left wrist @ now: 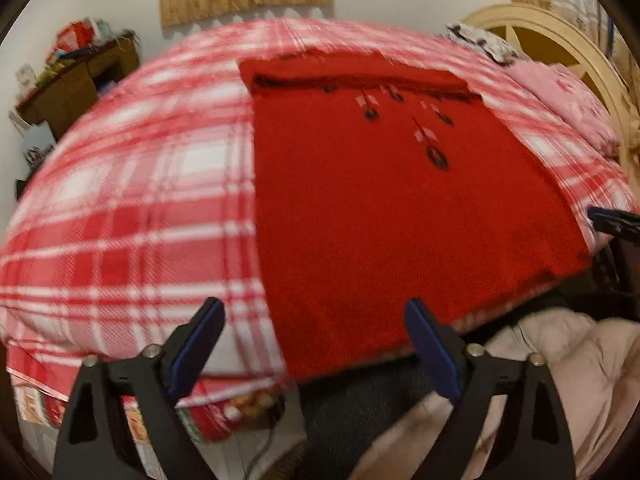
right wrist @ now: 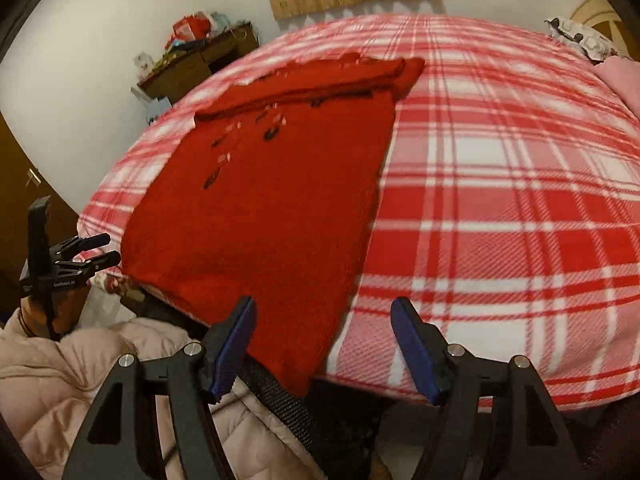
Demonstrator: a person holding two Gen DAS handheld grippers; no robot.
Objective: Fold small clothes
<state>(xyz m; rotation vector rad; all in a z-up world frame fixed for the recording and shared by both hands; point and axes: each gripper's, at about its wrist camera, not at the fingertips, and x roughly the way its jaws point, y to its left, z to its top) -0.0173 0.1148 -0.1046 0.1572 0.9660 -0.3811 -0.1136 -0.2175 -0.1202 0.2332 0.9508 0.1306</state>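
A red sweater (left wrist: 380, 200) (right wrist: 260, 220) with small dark and white motifs lies flat on the red-and-white plaid blanket (left wrist: 120, 220) (right wrist: 500, 220). Its far end is folded over in a band. Its near hem reaches the bed's front edge. My left gripper (left wrist: 316, 344) hovers open over the hem's left corner with nothing between its blue pads, and it also shows at the left of the right wrist view as the left gripper (right wrist: 86, 256). My right gripper (right wrist: 326, 346) stands open above the hem's right corner, also empty. Its tip shows as the right gripper (left wrist: 612, 220) at the sweater's right edge.
A cluttered wooden desk (left wrist: 76, 80) (right wrist: 196, 64) stands against the far wall. A cream headboard (left wrist: 560, 48) and pink pillow (left wrist: 568, 100) lie at the bed's right. The person's pale padded jacket (left wrist: 560, 360) (right wrist: 60, 360) is close below the grippers.
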